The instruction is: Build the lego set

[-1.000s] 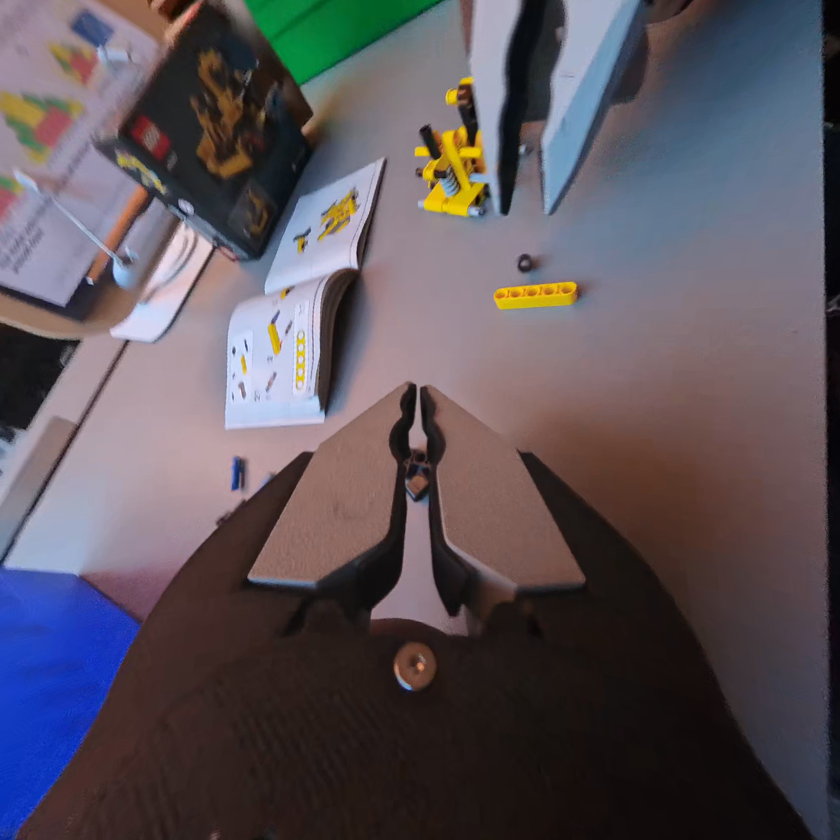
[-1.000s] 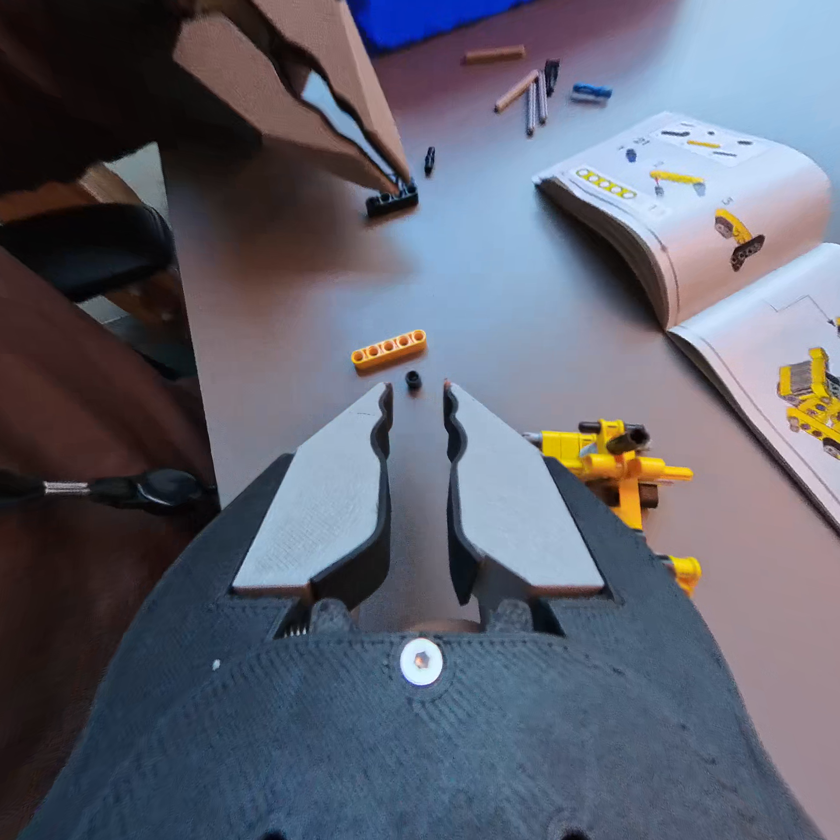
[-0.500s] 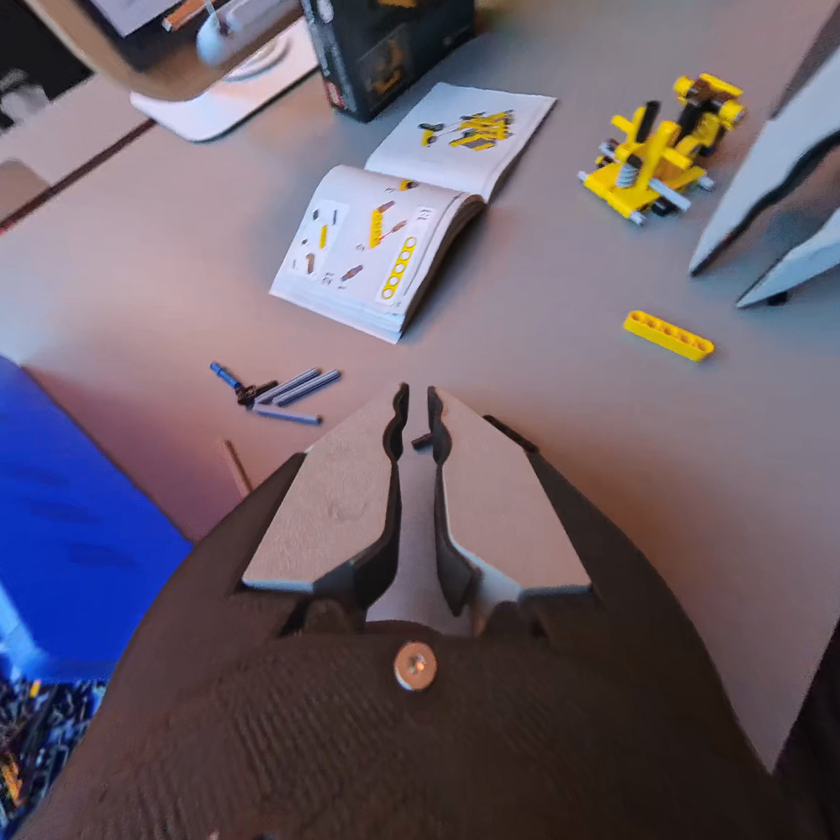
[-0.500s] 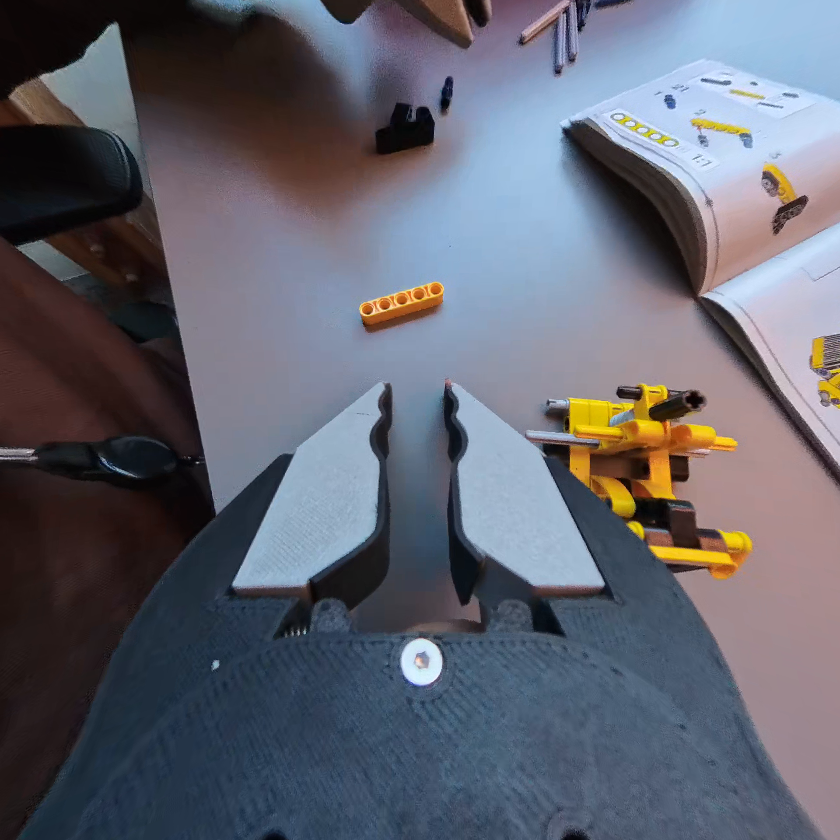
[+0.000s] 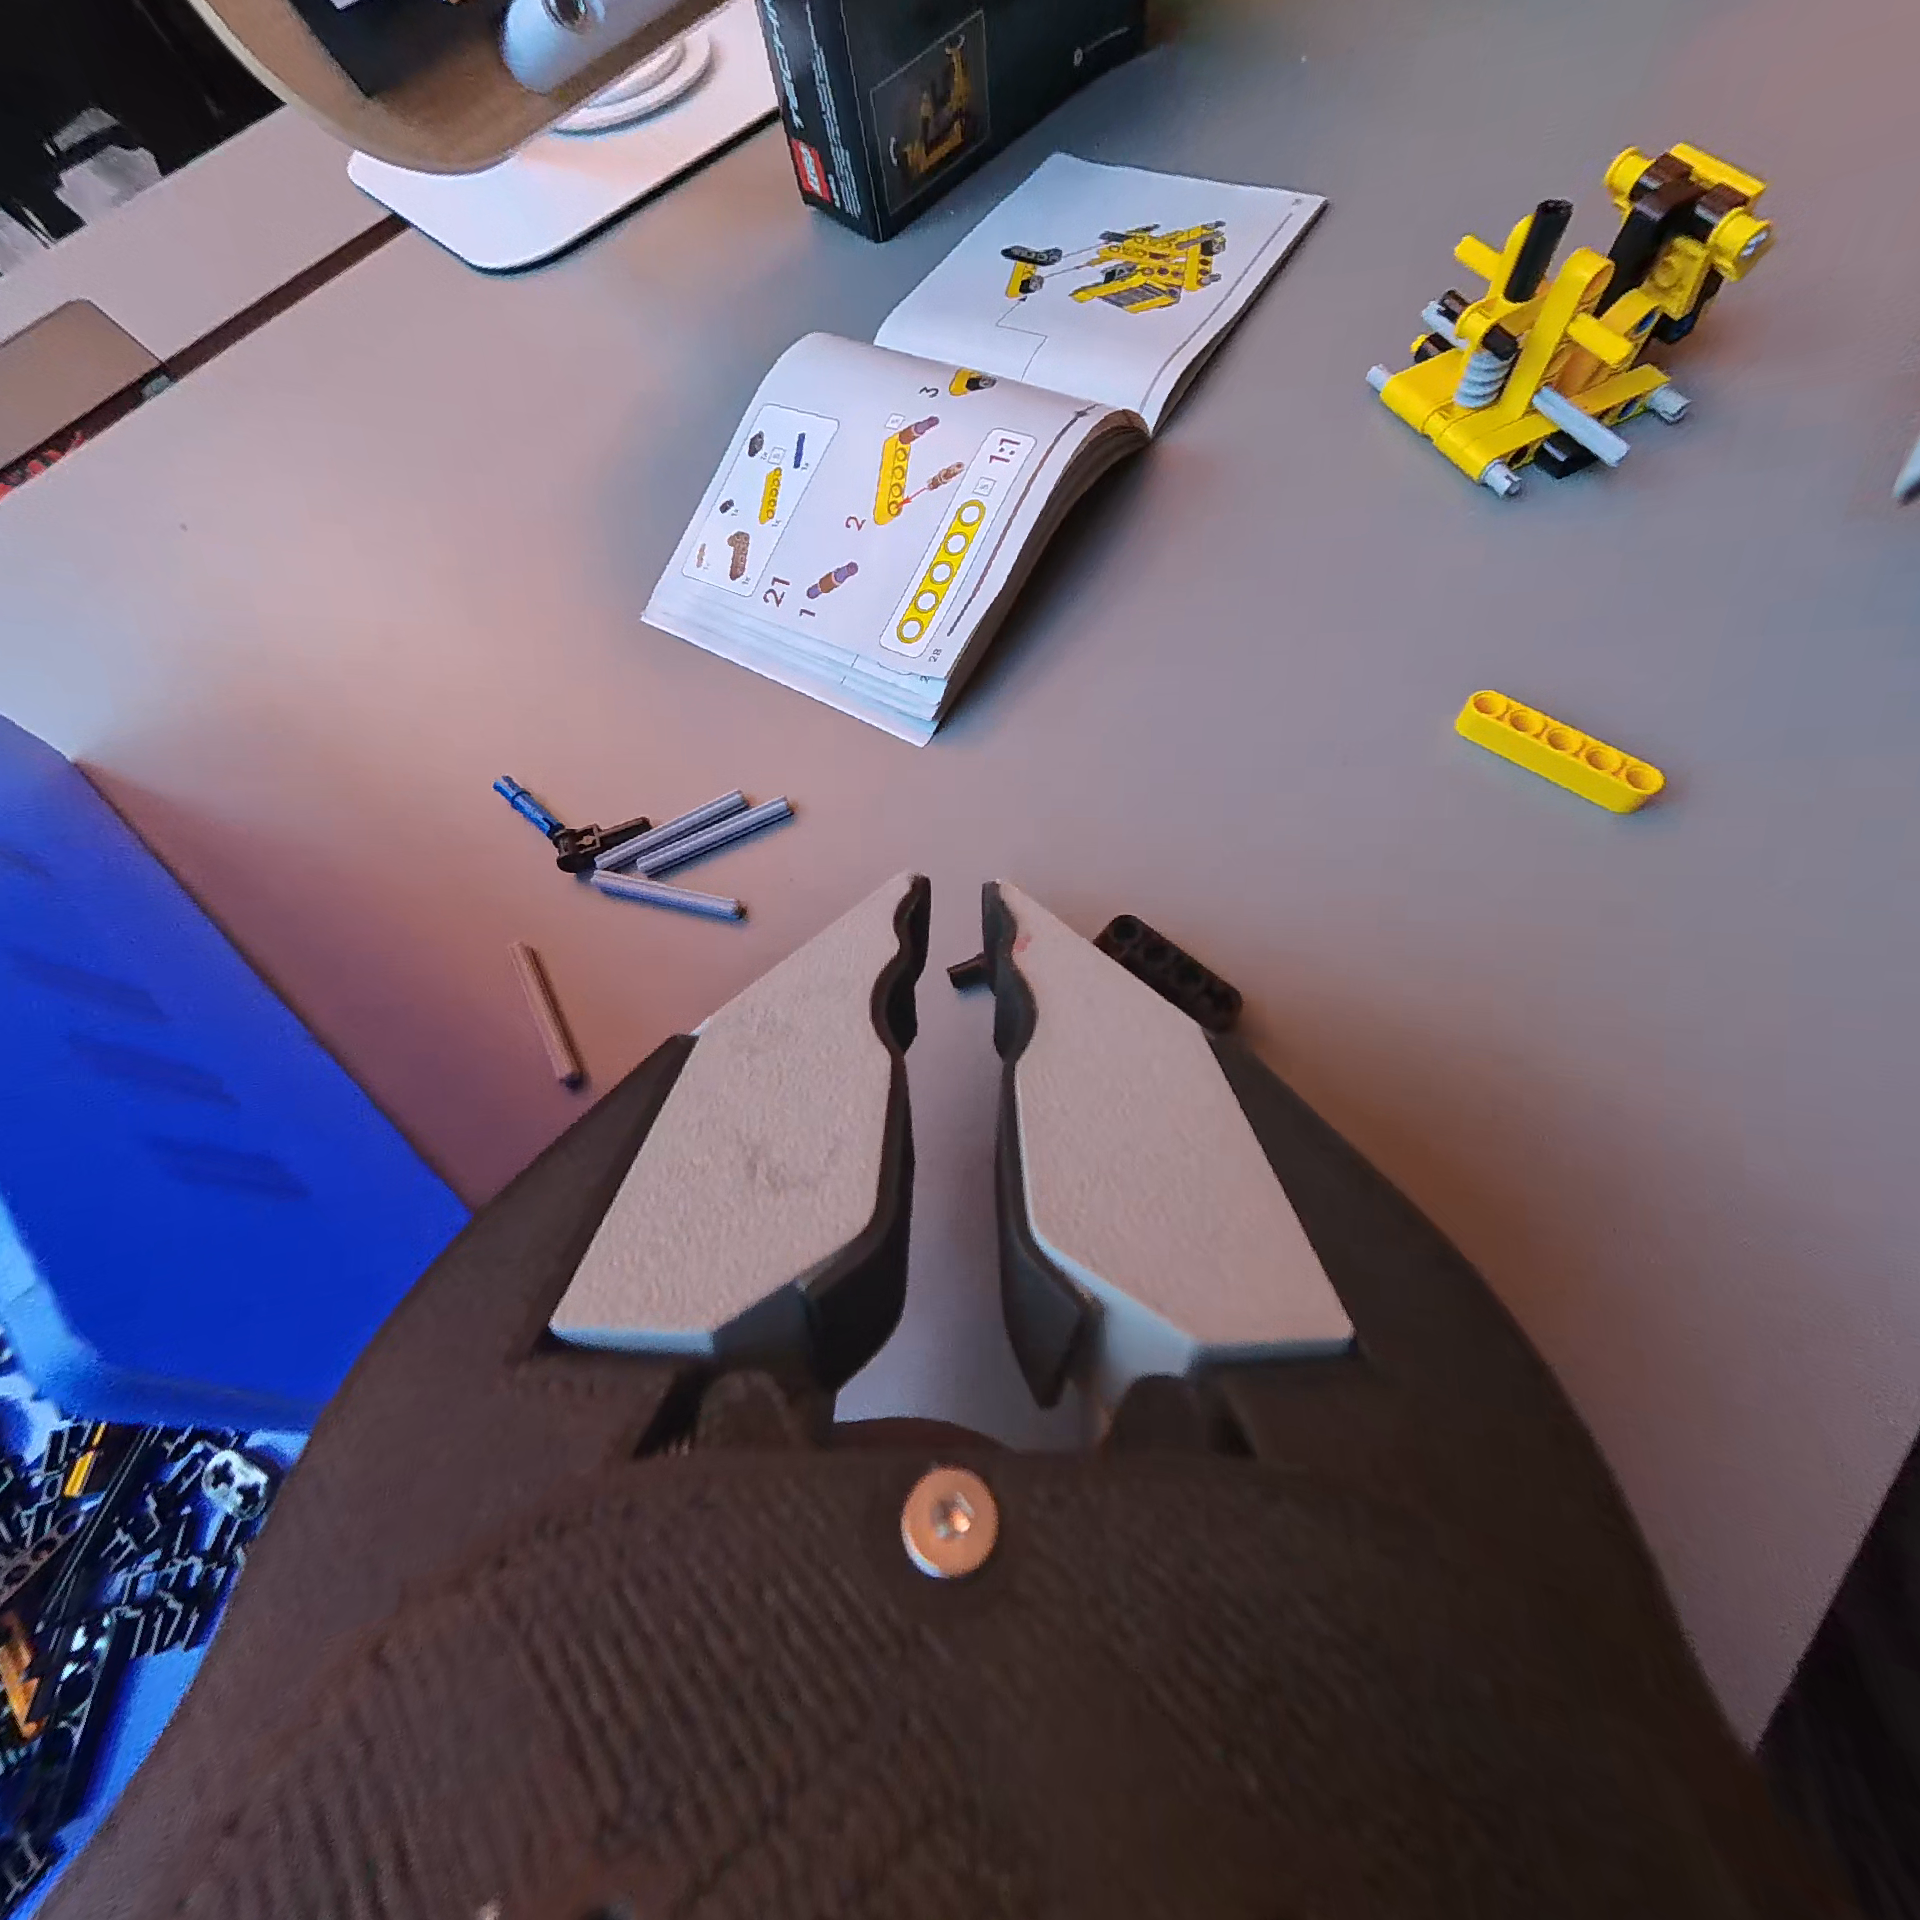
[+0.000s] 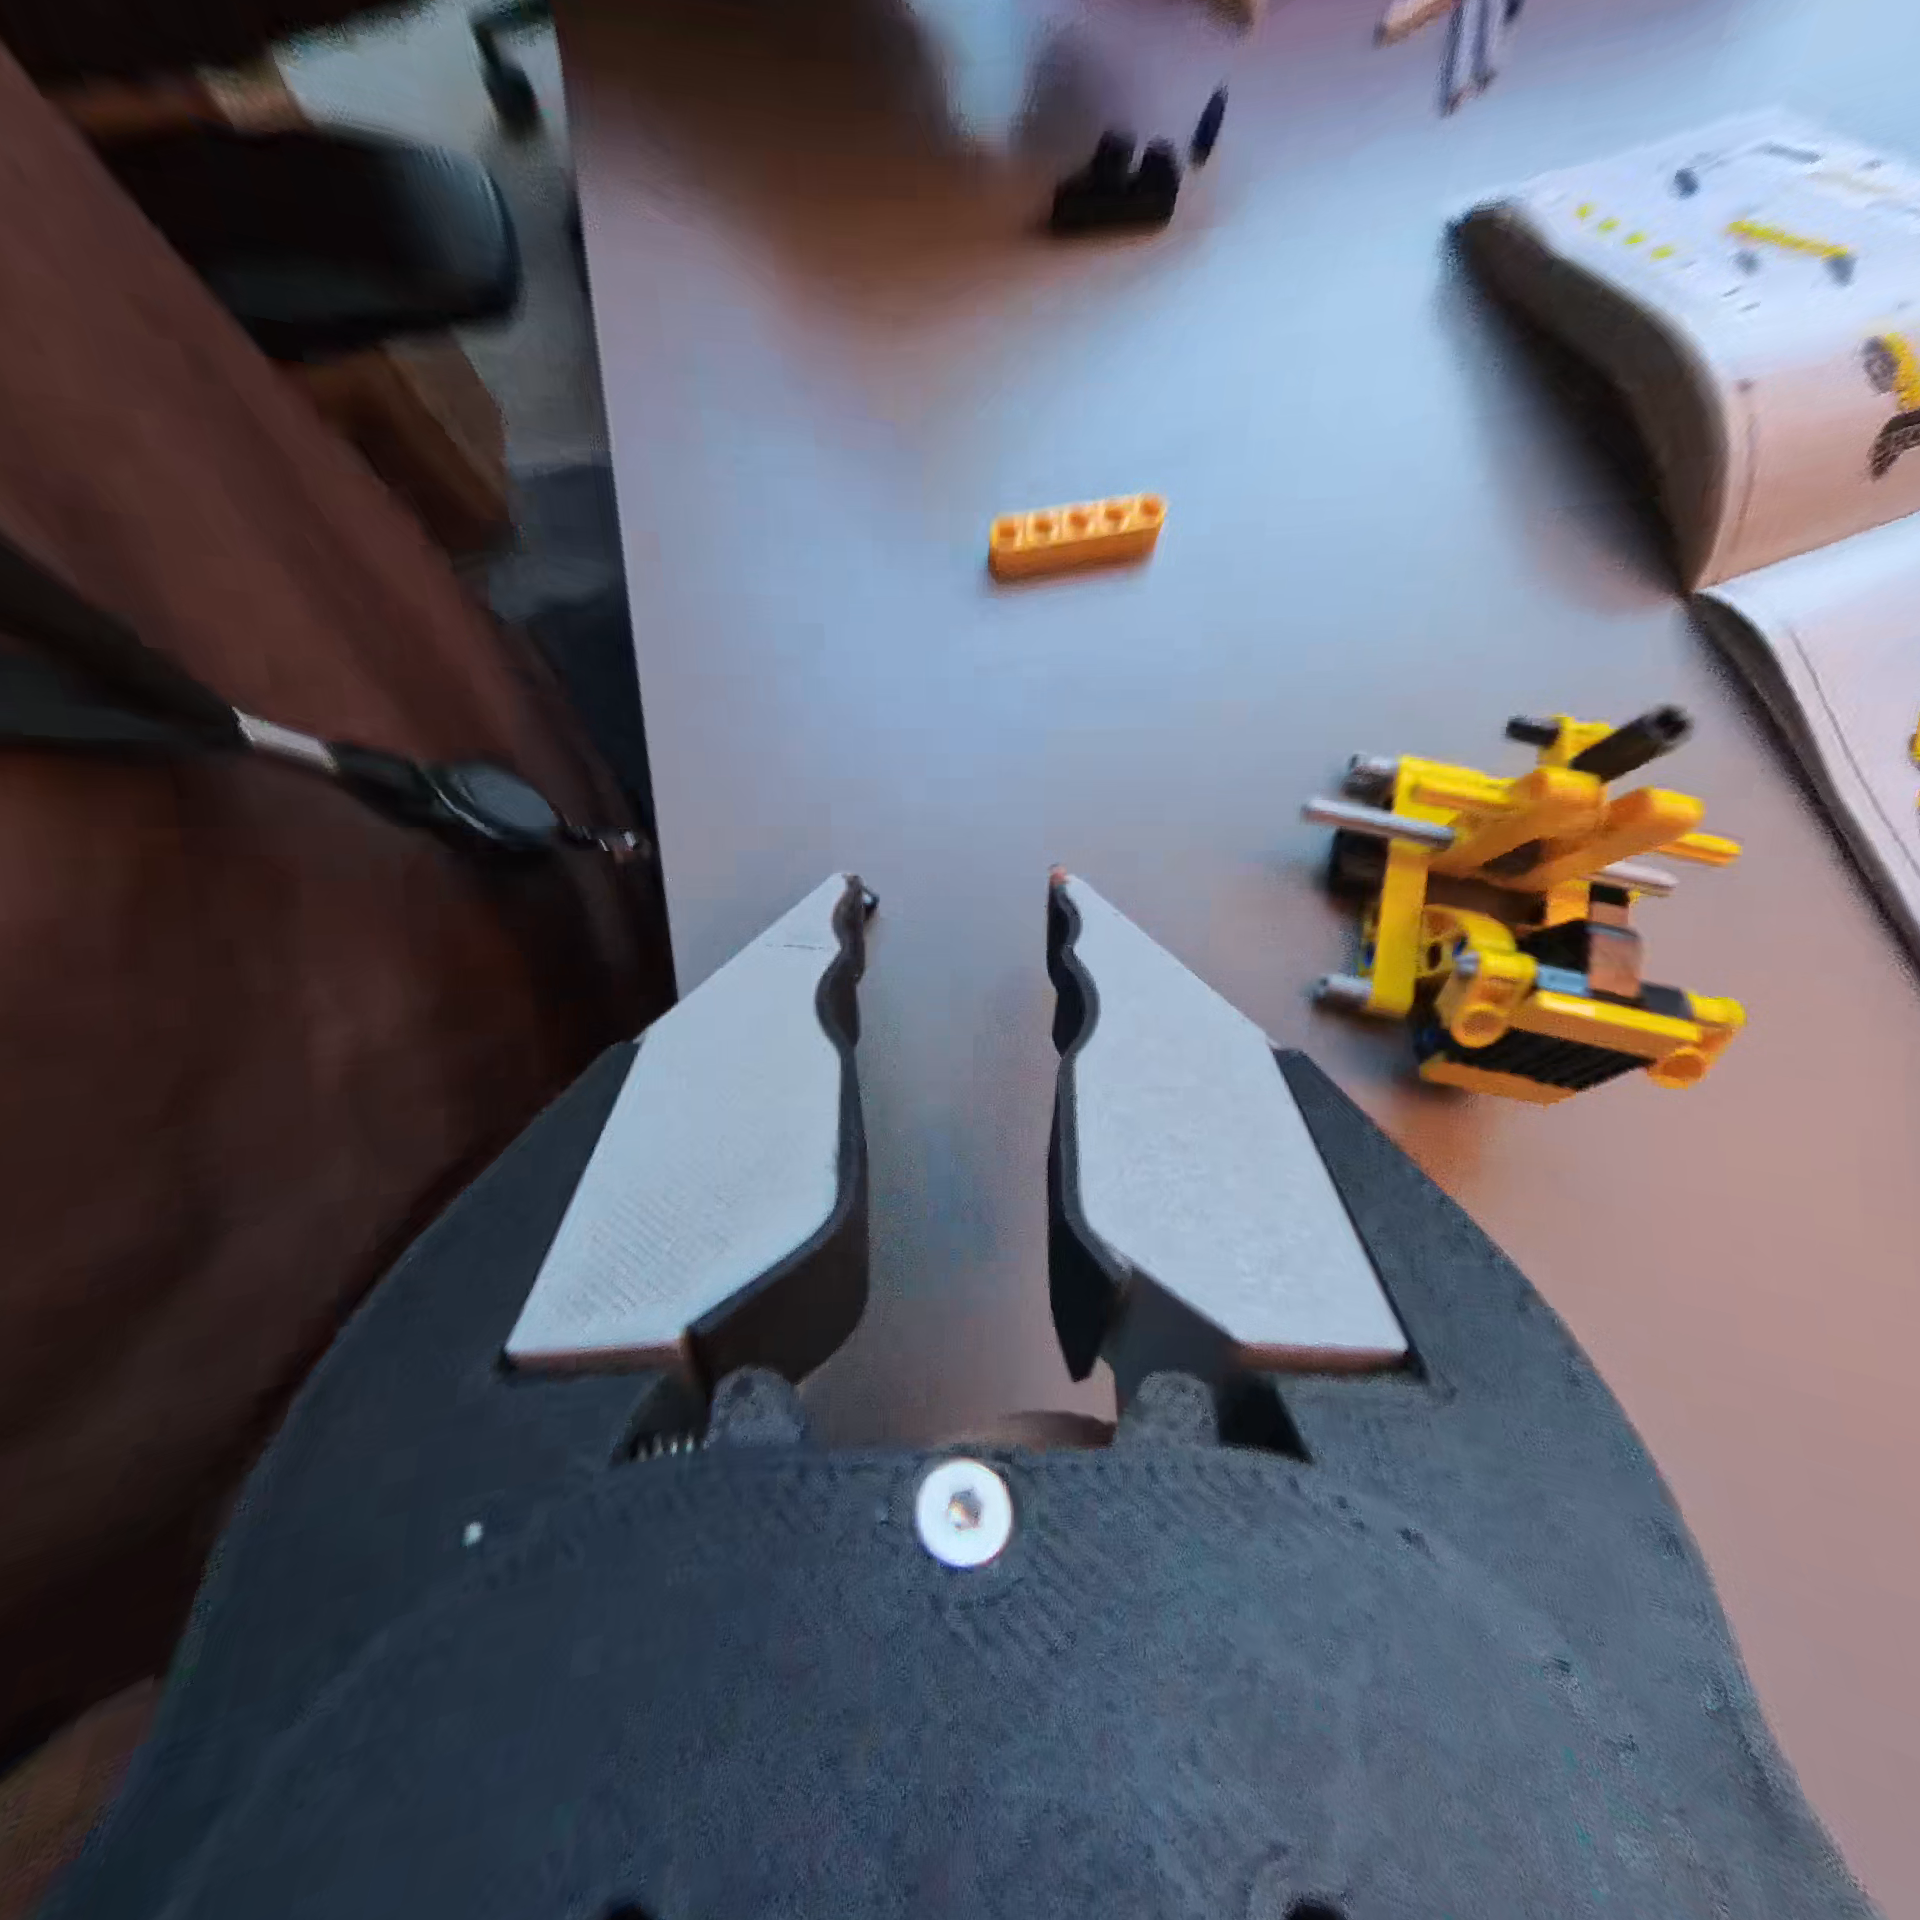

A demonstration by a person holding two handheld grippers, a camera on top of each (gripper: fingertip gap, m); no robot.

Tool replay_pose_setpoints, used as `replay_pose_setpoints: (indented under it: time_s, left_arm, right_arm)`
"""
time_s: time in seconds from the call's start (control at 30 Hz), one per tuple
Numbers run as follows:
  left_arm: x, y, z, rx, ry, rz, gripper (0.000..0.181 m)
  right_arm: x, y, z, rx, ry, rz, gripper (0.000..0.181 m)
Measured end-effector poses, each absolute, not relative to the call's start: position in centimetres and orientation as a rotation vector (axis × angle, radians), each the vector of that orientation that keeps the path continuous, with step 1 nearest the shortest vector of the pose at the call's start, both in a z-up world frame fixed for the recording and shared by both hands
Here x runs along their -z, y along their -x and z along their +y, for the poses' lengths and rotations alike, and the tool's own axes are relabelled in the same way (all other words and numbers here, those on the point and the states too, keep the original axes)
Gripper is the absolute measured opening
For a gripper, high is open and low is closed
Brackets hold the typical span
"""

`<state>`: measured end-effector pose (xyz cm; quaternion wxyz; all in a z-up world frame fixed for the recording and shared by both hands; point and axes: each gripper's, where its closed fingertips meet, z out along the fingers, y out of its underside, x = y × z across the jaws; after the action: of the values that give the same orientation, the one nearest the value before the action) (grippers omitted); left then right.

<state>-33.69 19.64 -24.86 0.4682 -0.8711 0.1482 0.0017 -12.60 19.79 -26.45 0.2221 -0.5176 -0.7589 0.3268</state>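
My left gripper (image 5: 956,899) is open by a narrow gap, low over the grey table (image 5: 1299,1039). A small black pin (image 5: 968,971) lies between its fingers, close to the right one. A black beam (image 5: 1169,971) lies just right of the right finger. My right gripper (image 6: 956,891) is open and empty near the table's left edge. A yellow five-hole beam (image 5: 1558,750) lies loose; in the right wrist view (image 6: 1075,532) it is ahead of the open fingers. The part-built yellow model (image 5: 1569,332) stands at the far right, and right of my right gripper (image 6: 1507,914).
An open instruction booklet (image 5: 966,468) lies mid-table. Grey axles (image 5: 691,831), a blue pin (image 5: 516,798) and a tan axle (image 5: 545,1013) lie left of my left gripper. A blue parts bin (image 5: 156,1091), the set's black box (image 5: 935,94) and a white stand base (image 5: 540,197) border the table. The left gripper's tips are roughly 20 centimeters from the right gripper's.
My left gripper let go of the black beam, which now lies on the table, and swung to face the booklet. My right gripper pulled back and opened wider.
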Motion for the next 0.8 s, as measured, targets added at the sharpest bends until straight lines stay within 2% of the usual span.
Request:
replay_pose_setpoints:
  time_s: [0.17,0.43,0.57,0.8]
  left_arm:
    - [24.9,33.6,19.6,-0.002,2.137,0.365,0.007]
    - [24.8,34.0,20.1,-0.005,2.152,0.299,0.009]
    - [24.4,34.4,20.5,0.0,2.149,0.246,0.009]
    - [25.1,34.4,19.7,-0.018,2.169,0.258,0.013]
  right_arm:
    - [27.0,12.2,18.0,-0.965,1.313,-2.161,0.001]
    - [27.6,14.5,19.5,-0.868,1.293,-2.132,0.006]
    - [26.0,15.5,21.8,-0.871,1.307,-1.987,0.007]
    - [24.6,10.3,20.6,-1.02,1.252,-2.086,0.022]
